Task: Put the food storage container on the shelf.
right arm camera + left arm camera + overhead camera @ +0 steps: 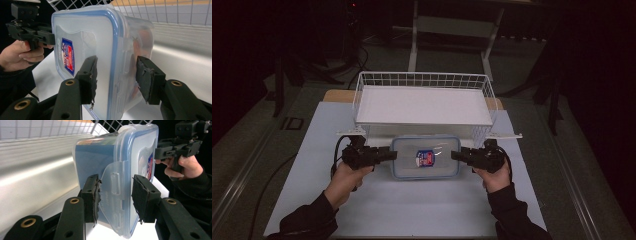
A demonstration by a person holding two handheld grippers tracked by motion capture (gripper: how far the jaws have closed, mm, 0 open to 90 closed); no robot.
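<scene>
A: On the left, the left gripper [388,154] sat at the short left end of the clear rectangular plastic food container with the blue-rimmed lid [426,157]. From its own view, its jaws stood parted on either side of that end's hinged latch flap [115,195], not pressed onto it.

B: And the container itself?

A: It sat middle of the pale tabletop [412,205], just in front of the white wire basket [424,80] at the far edge, lid up, with a red-and-blue label [425,158] on top. Behind it, a flat white board [422,106] lay across the basket.

B: Over to the right?

A: The right gripper [457,155] met the short right end. Its jaws also stood apart, straddling the lid's edge with gaps on both sides.

B: Hands?

A: The left hand [343,181] and the right hand [495,177] each gripped a handle, dark sleeves coming in from the near edge.
</scene>
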